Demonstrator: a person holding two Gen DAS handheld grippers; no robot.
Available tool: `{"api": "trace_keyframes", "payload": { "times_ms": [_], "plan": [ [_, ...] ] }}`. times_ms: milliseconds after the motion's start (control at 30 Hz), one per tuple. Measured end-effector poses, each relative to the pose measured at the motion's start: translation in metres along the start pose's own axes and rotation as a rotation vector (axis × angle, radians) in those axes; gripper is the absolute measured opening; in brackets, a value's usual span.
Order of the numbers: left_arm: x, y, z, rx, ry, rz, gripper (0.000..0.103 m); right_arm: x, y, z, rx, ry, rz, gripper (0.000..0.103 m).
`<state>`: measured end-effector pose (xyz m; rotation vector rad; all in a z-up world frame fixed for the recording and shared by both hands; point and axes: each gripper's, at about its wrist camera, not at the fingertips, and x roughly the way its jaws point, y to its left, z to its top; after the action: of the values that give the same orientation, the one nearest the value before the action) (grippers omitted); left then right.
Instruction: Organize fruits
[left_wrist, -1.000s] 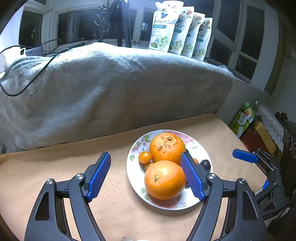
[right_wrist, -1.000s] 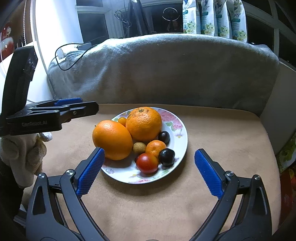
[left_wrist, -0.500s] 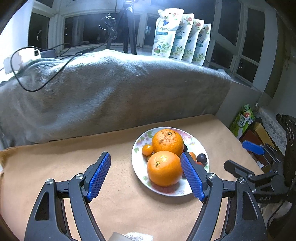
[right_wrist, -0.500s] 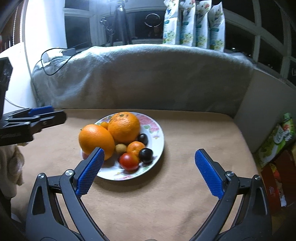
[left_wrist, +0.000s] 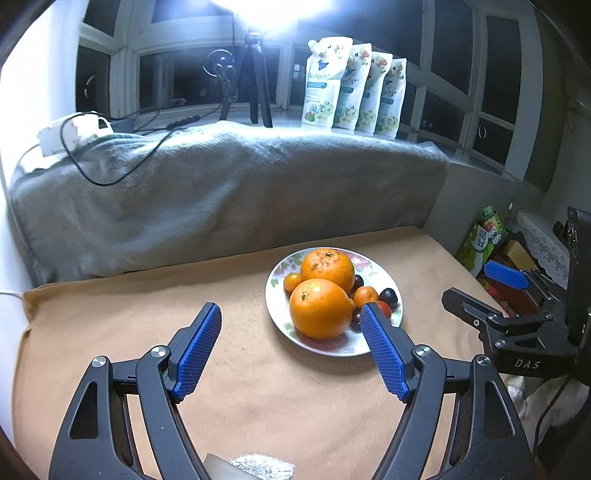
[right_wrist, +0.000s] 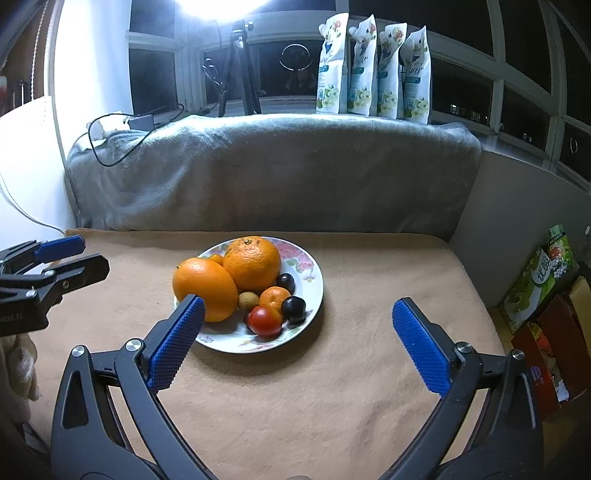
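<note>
A floral white plate (right_wrist: 308, 291) (left_wrist: 395, 291) sits on the tan cloth and holds two big oranges (right_wrist: 205, 288) (right_wrist: 252, 264), a small mandarin (right_wrist: 274, 297), a red tomato (right_wrist: 264, 321), dark plums (right_wrist: 294, 309), a longan (right_wrist: 247, 300) and a small orange fruit (left_wrist: 292, 281). My left gripper (left_wrist: 290, 338) is open and empty, pulled back in front of the plate. My right gripper (right_wrist: 297, 334) is open and empty, also short of the plate.
A grey blanket-covered backrest (right_wrist: 273, 173) rises behind the tan surface (right_wrist: 295, 398). Several refill pouches (right_wrist: 373, 66) and a tripod (right_wrist: 242, 62) stand on the sill. Boxes and cartons (right_wrist: 543, 280) sit off the right edge.
Both grippers have drawn back and up from the plate, so it looks smaller and farther. Both stay open and empty. The fruit has not moved.
</note>
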<state>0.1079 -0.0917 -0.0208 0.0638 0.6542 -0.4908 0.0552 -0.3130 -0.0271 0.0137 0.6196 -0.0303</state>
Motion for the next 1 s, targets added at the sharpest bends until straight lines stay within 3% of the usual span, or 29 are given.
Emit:
{"api": "trace_keyframes", "payload": {
  "times_ms": [533, 1000],
  "plan": [
    [-0.04, 0.0, -0.023, -0.046, -0.045, 0.068, 0.078, -0.04, 0.015, -0.015, 0.023, -0.082, -0.047, 0.103],
    [-0.05, 0.006, -0.029, -0.066, -0.054, 0.076, 0.078, -0.042, 0.022, -0.017, 0.011, -0.082, -0.046, 0.103]
  ]
}}
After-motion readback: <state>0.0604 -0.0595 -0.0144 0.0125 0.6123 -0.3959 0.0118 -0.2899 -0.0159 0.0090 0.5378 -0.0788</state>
